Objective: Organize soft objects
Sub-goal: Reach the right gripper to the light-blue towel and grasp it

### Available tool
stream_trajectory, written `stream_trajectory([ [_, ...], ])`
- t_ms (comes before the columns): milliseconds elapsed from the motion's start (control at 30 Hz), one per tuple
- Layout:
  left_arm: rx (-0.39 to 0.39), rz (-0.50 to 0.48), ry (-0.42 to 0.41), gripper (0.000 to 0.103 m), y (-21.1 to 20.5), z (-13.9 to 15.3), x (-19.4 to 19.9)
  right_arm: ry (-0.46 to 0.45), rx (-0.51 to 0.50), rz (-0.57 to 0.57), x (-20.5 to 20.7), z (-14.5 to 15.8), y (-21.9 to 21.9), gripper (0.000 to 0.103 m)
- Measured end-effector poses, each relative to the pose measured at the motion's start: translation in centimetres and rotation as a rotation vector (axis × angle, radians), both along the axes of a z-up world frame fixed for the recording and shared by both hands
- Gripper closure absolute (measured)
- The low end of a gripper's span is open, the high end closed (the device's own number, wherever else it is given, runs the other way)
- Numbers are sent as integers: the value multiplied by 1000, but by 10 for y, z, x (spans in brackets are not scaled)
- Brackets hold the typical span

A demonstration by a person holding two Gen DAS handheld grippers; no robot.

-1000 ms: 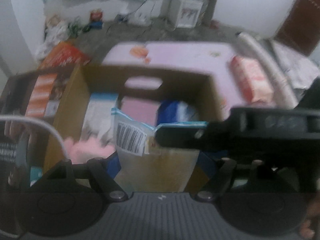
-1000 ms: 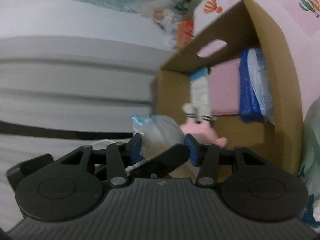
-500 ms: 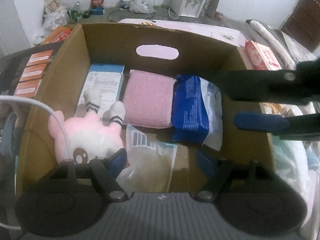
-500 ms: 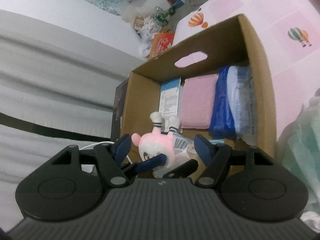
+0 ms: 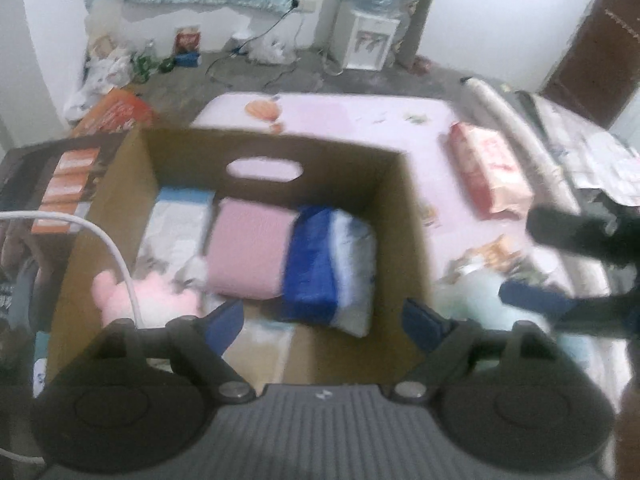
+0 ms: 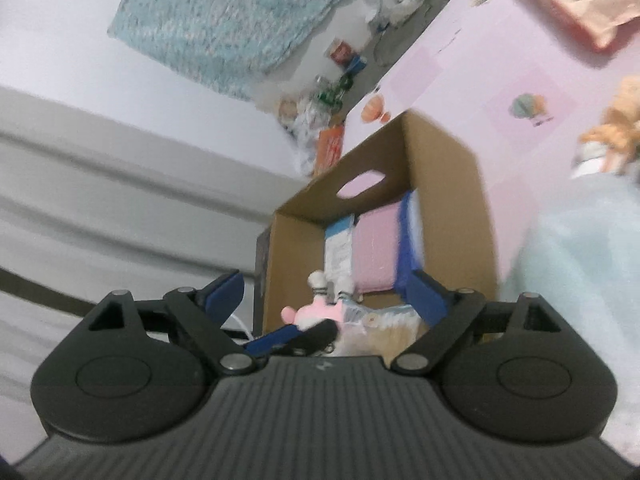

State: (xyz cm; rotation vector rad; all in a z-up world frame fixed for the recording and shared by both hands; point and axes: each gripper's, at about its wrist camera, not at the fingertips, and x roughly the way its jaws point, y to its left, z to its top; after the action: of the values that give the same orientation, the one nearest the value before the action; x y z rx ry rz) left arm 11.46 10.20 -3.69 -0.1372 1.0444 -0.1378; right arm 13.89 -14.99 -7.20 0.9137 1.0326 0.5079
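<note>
**Two sets of tongs spreading empty above a packed cardboard box**

One pink mat (image 5: 360, 136) with balloon prints carries the cardboard box (image 5: 412, 216), which stands open-topped with a hand slot in its far wall.

Inside the box, along the far wall, three items lie side by side: a white and blue packet (image 5: 176, 224) on the left, a pink folded cloth (image 5: 248, 252) in the middle, and a blue and white pack (image 5: 332, 268) on the right, the last two touching.

A pink plush toy (image 5: 152, 300) lies in the near-left corner, and a clear bag (image 5: 260, 340) lies flat on the box floor beside it.

The left tongs (image 5: 322, 322) are over the near part of the box, jaws opening, nothing between them; the clear bag lies below the gap, the plush just beyond the left finger.

The right tongs (image 6: 324, 294) are outside the box on its near side, jaws opening and empty; the plush toy (image 6: 316, 312) and clear bag (image 6: 380, 322) show through the gap.

Outside the box, a pink and red pack (image 5: 488, 168) lies on the mat, well apart from both tongs. The frames are blurred.
</note>
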Motion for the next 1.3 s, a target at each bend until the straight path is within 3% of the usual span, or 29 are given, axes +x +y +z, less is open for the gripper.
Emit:
stream_trajectory([
  [100, -34, -36, -19, 12, -29, 14, 1, -2, -1, -54, -10, 2, -35, 2],
  [267, -93, -168, -13, 9, -95, 28, -4, 31, -24, -181, -35, 3, -113, 1],
  [500, -90, -383, 42, 7, -205, 9, -18, 133, -156, -397, -69, -13, -224, 1],
  [600, -59, -443, 55, 7, -248, -6, -22, 182, -191, -420, -68, -30, -254, 1],
  [733, 14, -517, 73, 10, -299, -29, -25, 317, -133, -409, -56, -71, -280, 1],
  [867, 41, -537, 147, 21, -332, -55, -17, 389, -111, -349, -41, -102, -281, 3],
  [1067, 116, -534, 239, 35, -361, -88, -6, 471, -88, -278, -20, -138, -280, 24],
  [1233, 157, -526, 299, 35, -369, -105, -1, 491, -80, -223, -12, -153, -277, 50],
  [1300, 161, -523, 310, 38, -371, -109, 1, 508, -71, -203, -11, -155, -277, 55],
])
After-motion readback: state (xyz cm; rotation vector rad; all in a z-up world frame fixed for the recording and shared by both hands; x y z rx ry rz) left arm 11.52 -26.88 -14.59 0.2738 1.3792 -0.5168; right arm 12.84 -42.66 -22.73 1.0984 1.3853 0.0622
